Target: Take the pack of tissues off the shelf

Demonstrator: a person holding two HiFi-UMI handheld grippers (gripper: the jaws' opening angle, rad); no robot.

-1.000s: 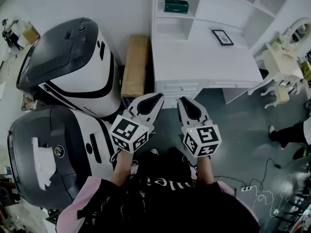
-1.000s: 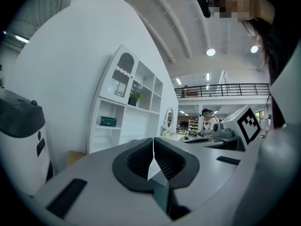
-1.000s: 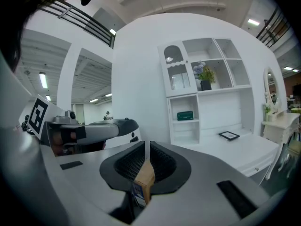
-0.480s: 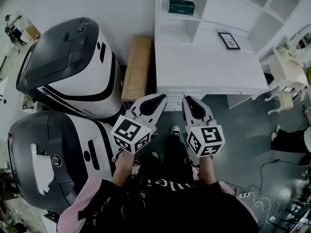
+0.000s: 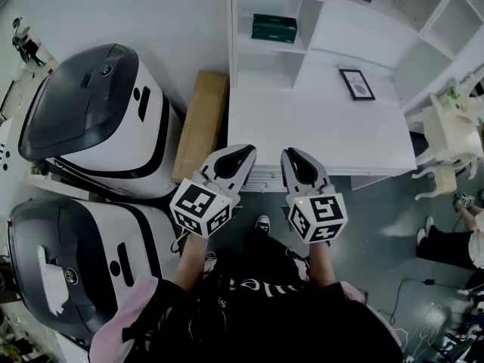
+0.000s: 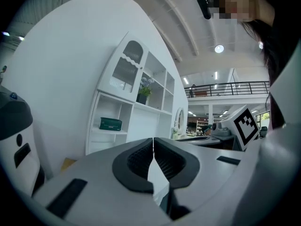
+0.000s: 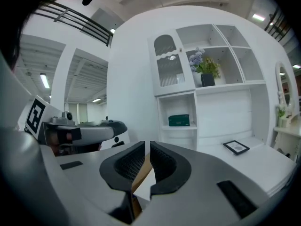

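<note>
Starting at the left, two rounded white-and-grey pods (image 5: 91, 119) run past the frame's edge, and what they are cannot be told. A flat brown cardboard box (image 5: 200, 123) lies in the gap between them and the desk (image 5: 318, 127). The left gripper (image 5: 243, 153) covers part of the desk's front edge. Its ribbed black pads meet with nothing between them. The tissues (image 5: 274, 27), a dark green oblong pack, lie alone in an open cubby of the white shelf (image 5: 236, 44) at the desk's back left. The pack's print is too small to read. The right gripper (image 5: 290, 156) is likewise closed and empty, its tips at the desk's front edge. The smooth white desktop is open between grippers and shelf, save for a black-framed picture (image 5: 357, 84) lying flat toward the right. A white chair (image 5: 446, 127) is cut off at the right edge.
</note>
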